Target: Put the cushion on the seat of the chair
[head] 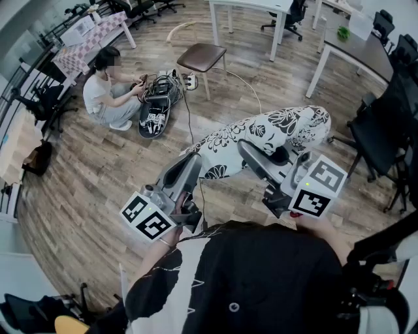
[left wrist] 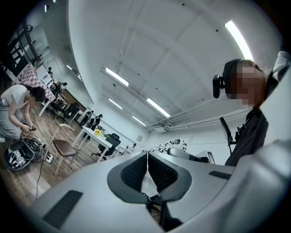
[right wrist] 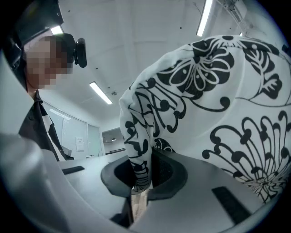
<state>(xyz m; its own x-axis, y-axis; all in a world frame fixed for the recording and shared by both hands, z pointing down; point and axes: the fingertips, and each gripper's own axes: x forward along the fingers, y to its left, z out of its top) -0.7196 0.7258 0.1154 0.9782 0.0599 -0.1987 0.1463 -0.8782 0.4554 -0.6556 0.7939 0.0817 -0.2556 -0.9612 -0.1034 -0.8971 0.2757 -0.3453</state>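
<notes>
A white cushion with a black flower pattern hangs in the air in front of me. My right gripper is shut on a fold of the cushion, and the cloth runs down between its pads. My left gripper sits just beside the cushion's left end. Its jaws are shut with nothing between them, and the cushion shows small beyond them. The chair, with a brown seat and pale legs, stands on the wooden floor further ahead and is also in the left gripper view.
A person crouches on the floor left of the chair, beside cables and equipment. White tables stand at the back, a grey table at the right. Black office chairs stand at the right.
</notes>
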